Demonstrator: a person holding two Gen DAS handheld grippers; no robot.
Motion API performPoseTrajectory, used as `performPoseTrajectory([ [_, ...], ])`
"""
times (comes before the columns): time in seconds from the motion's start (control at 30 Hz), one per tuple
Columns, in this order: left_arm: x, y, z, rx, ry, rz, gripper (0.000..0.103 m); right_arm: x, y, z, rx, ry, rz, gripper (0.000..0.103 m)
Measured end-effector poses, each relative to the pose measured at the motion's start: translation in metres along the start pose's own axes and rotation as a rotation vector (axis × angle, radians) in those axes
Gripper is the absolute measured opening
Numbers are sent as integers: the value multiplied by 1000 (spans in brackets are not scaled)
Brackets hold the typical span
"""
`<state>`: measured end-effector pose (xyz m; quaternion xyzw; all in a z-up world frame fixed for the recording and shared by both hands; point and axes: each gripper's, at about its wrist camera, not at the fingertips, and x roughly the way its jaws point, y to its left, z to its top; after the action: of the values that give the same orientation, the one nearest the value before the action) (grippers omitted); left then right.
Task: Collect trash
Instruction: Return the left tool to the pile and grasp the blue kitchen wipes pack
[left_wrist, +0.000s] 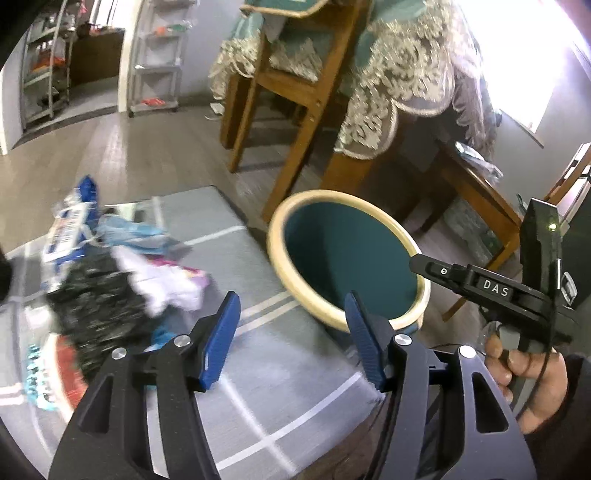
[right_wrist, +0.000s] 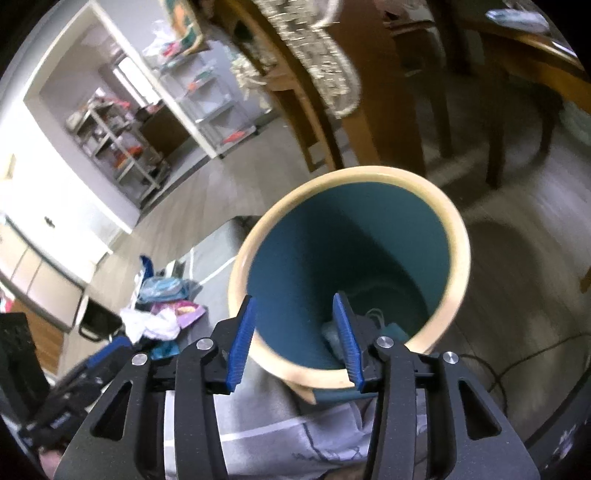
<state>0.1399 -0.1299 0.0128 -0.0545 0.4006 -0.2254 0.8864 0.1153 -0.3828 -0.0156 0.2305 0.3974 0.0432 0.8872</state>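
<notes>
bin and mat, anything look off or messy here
The bin stands upright with a little trash already at its bottom. What stands out is the heap of wrappers strewn on the grey mat left of it. Both tongs, left and right, are open and empty.

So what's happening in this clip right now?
A person holding tongs in each hand is clearing litter off a grey mat. Both the left tongs and the right tongs are open and empty. The right pair hovers over the teal bin, which already holds something. A pile of wrappers remains on the mat.
</notes>
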Motion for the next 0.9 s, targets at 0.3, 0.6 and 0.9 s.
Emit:
performPoseTrajectory([
  [0.3, -53, 84, -5, -123, -57, 124, 66, 5, 45, -18, -168, 35, 39, 49],
  [0.6, -60, 161, 34, -201, -58, 258, 87, 4, 94, -27, -306, 42, 93, 53],
  [0.9, -1, 210, 70, -284, 51, 289, 87, 28, 139, -28, -379, 74, 133, 53],
])
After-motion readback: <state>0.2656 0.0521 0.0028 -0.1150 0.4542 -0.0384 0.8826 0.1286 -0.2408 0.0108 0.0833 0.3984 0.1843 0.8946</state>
